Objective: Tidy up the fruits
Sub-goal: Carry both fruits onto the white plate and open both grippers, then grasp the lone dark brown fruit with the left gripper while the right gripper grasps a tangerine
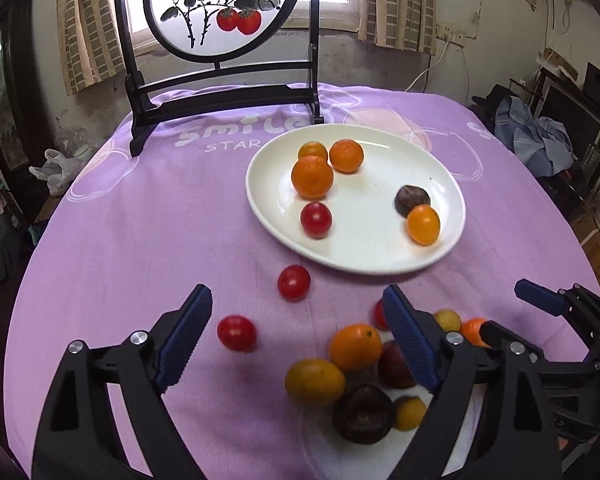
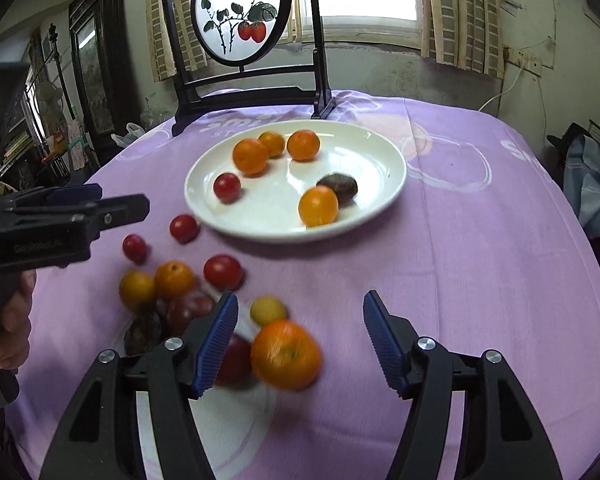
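A white plate (image 1: pixel 380 256) (image 2: pixel 376 148) on the purple cloth holds three oranges (image 1: pixel 312 177), a red tomato (image 1: pixel 316 219), a dark chestnut (image 1: pixel 411 199) and a yellow-orange fruit (image 1: pixel 423 224). Loose fruits lie in front of it: red tomatoes (image 1: pixel 293 282) (image 1: pixel 236 333), an orange (image 1: pixel 355 346), a yellow fruit (image 1: pixel 315 381) and a dark chestnut (image 1: pixel 363 413). My left gripper (image 1: pixel 296 344) is open above them, empty. My right gripper (image 2: pixel 300 340) is open with a blurred orange (image 2: pixel 286 354) between its fingers, untouched by the right pad.
A black-framed round painted screen (image 1: pixel 220 12) stands at the table's far edge. The left gripper body (image 2: pixel 60 224) shows at the left of the right wrist view. Clothes (image 1: pixel 540 140) and clutter lie off the table's right side.
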